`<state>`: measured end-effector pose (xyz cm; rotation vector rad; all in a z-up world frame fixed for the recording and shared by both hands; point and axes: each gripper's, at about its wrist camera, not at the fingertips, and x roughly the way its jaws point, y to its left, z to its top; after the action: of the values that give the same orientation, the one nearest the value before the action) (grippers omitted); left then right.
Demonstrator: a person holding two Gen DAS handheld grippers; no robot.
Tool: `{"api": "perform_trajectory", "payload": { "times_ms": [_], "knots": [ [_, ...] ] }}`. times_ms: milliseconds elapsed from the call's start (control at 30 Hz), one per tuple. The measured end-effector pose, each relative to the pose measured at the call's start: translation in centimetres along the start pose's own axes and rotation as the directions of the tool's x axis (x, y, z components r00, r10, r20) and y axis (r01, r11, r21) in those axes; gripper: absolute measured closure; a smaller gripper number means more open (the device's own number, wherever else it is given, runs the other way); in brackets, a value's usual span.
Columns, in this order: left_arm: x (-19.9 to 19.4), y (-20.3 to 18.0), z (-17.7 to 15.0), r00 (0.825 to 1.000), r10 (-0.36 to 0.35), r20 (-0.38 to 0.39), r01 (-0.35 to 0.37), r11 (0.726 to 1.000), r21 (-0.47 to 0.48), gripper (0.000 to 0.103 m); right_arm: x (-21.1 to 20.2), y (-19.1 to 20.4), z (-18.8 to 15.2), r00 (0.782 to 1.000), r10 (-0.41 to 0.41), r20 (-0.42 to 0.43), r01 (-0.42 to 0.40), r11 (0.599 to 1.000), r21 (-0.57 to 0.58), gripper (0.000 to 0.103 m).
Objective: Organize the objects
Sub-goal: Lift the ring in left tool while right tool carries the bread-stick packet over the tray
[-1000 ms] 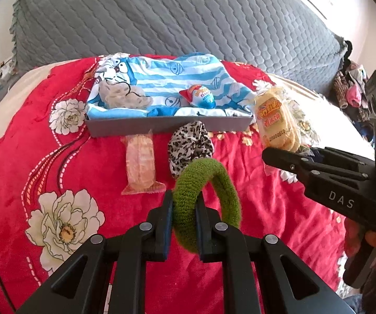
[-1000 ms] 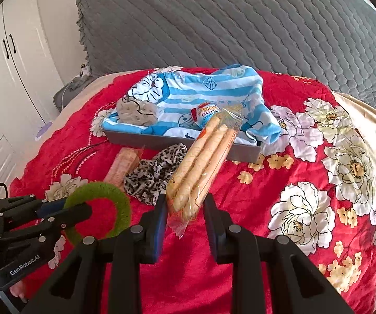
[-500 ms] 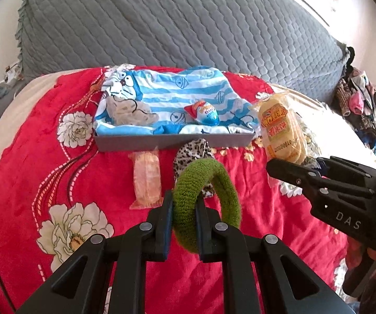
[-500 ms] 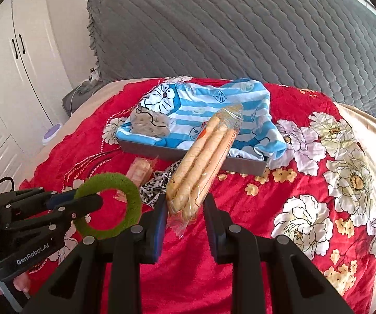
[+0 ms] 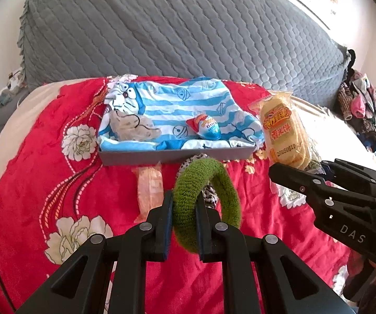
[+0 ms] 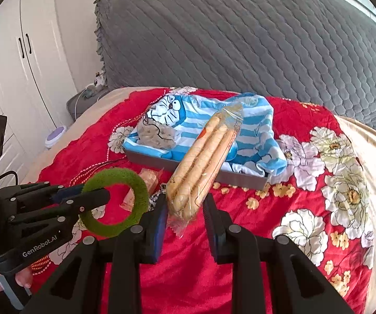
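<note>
Left wrist view shows the green scrunchie [image 5: 206, 204], a fuzzy terry ring, clamped on edge between the fingers of the left claw [image 5: 184, 209], so it stands upright in the air above the red floral blanket [image 5: 44, 183] rather than lying on it. The right claw [image 6: 185, 209] is closed on the lower end of the rice cracker packet [image 6: 205, 162], a clear wrapper over long pale-yellow crackers with a red label, which angles up toward the grey tray [image 5: 177, 154]. Both seem lifted for carrying to that tray, judging by the task (it already holds a blue striped cartoon shirt [image 5: 167, 110], a beige speckled scrunchie [image 5: 133, 128] and a small egg-shaped sweet [image 5: 206, 128]). Just in front of the tray's near wall, on the blanket, lie a small orange snack packet [image 5: 150, 188] and a leopard-print scrunchie [image 5: 210, 193], partly hidden behind the green ring. A grey quilted headboard [image 5: 174, 31] rises behind.
</note>
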<state>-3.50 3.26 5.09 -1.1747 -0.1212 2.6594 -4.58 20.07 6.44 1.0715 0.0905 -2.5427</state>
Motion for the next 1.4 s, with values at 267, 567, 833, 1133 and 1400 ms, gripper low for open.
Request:
{"api": "perform_trajectory", "payload": {
  "times_ms": [267,567,833,1133,1400],
  "knots": [
    [-0.3,0.2,1.6,1.0,0.014,0.022,-0.014,1.0,0.001,0.088,-0.3,-0.1,1.1,1.0,0.005,0.03,-0.005,1.0,-0.003,0.075],
    [0.4,-0.1,2.5,1.0,0.02,0.023,-0.02,1.0,-0.002,0.088,0.1,0.1,2.3,0.999,0.019,0.05,-0.018,1.0,-0.022,0.075],
    [1.7,-0.4,3.7,1.0,0.022,0.015,-0.022,1.0,0.002,0.088,1.0,-0.2,3.6,0.998,0.016,0.058,-0.014,0.999,-0.038,0.075],
    [2.5,-0.3,5.2,1.0,0.027,0.012,-0.027,1.0,0.012,0.088,1.4,-0.4,5.2,0.997,0.018,0.078,-0.014,0.998,-0.061,0.075],
    [3.2,0.4,7.5,0.999,0.038,0.03,-0.039,0.999,0.008,0.088,1.9,-0.7,6.6,0.996,0.022,0.088,-0.017,0.998,-0.062,0.075]
  ]
}}
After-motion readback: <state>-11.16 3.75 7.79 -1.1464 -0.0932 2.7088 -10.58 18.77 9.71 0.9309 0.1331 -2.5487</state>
